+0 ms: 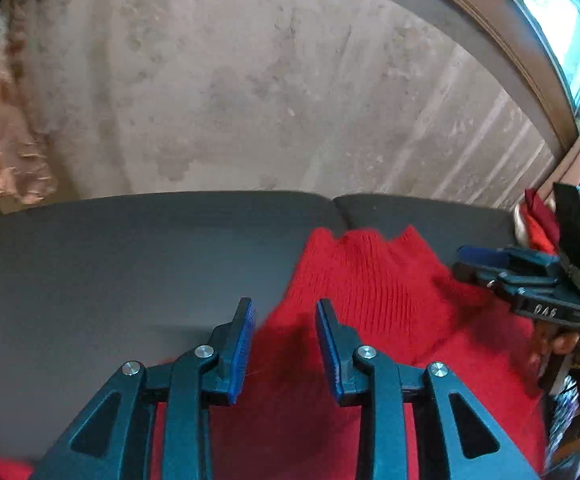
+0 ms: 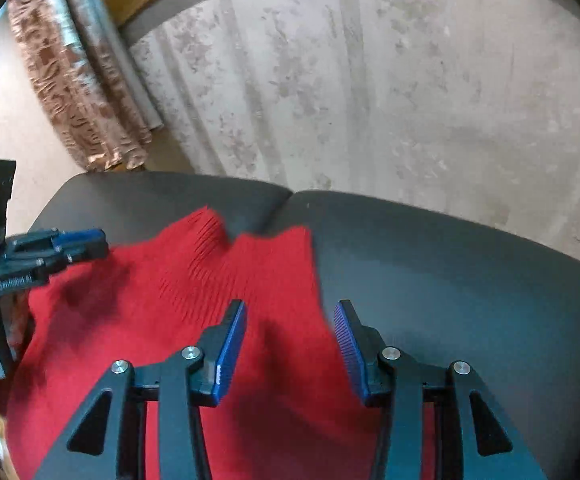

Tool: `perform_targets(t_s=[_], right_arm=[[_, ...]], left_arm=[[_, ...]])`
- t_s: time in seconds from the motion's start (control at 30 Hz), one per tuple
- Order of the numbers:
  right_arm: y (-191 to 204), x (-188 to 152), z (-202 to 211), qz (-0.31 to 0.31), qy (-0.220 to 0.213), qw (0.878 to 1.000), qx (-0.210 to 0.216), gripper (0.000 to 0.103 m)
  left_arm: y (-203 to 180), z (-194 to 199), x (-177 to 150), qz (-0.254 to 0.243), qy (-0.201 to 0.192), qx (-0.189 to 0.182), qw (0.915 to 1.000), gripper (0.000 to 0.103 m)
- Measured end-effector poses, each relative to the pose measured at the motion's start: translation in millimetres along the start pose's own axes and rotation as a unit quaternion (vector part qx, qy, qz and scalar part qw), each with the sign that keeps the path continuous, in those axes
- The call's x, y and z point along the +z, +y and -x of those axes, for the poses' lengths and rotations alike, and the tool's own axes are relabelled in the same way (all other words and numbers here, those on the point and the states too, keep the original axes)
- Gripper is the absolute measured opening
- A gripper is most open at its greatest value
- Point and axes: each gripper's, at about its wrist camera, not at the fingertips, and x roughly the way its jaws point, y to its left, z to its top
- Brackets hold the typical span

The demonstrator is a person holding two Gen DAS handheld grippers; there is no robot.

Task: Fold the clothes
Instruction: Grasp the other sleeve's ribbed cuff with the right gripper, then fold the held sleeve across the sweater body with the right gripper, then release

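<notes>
Garment: a red knitted sweater (image 1: 374, 280) lies spread on a dark grey cushioned seat (image 1: 110, 260), across the seam (image 2: 290, 196) between its two cushions.
Direction: its ribbed end (image 2: 210, 220), wavy along the edge, points toward the seat's far edge and the pale patterned curtain (image 1: 250, 80) behind; the knit ribs and the long axis run from the near edge to the far edge.
Far edge: the ribbed end stops just short of it, a narrow strip of bare cushion between.
Open room: in the left wrist view the seat is bare to the left of the sweater; in the right wrist view it is bare to the right, out to the rounded edge.
Left gripper (image 1: 286, 344): fingers parted, nothing pinched; the sweater's left border lies under the gap, with the left finger (image 1: 242, 344) over bare cushion.
Right gripper (image 2: 290, 348): fingers parted wider, nothing between the pads; they straddle the sweater's right border, red cloth beneath the left finger (image 2: 230, 352) and grey seat beneath the right.
Blur: both views are smeared, so contact with the cloth cannot be told.
</notes>
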Motion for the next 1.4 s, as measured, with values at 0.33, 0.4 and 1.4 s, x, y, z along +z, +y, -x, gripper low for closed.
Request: perform_targets(t_s=[0.33, 0.4, 1.4], right_arm=[[-2, 37, -47, 0.004, 0.036, 0.999, 0.031, 0.048], [4, 41, -50, 0.017, 0.041, 0.998, 0.033, 0.031], [46, -89, 48, 0.03, 0.012, 0.998, 0.052, 0.013]], left_arm=[[-46, -91, 63, 0.007, 0.049, -0.034, 0.9982, 0.031], [-49, -96, 66, 0.005, 0.05, -0.037, 0.998, 0.03], [-17, 29, -84, 0.083, -0.002, -0.107, 0.9908, 0.005]])
